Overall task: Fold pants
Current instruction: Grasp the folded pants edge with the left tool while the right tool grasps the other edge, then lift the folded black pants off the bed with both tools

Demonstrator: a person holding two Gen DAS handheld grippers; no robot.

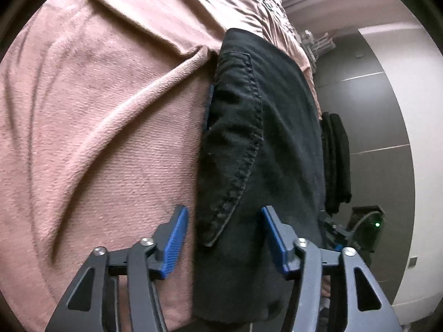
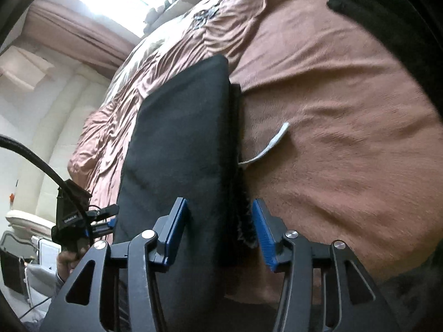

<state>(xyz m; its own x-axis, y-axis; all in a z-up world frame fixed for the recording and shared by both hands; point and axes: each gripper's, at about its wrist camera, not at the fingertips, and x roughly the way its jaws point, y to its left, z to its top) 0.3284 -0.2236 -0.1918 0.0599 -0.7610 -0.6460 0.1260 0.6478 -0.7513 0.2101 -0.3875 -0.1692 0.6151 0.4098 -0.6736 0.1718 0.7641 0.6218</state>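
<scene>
My left tongs point(image 1: 225, 238) stand parted, pads clear of the folded black pants point(image 1: 257, 138) lying between them. My right tongs point(image 2: 220, 232) also gape around the pants' point(image 2: 180, 144) edge without pressing. The pants rest on the pink bed cover point(image 1: 97, 110).

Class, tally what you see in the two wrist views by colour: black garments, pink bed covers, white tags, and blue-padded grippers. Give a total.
Black: 1 pair of folded pants
Pink: 1 bed cover
White: 1 tag beside the pants
Blue-padded: 2, the left gripper and the right gripper
Total: 5
</scene>
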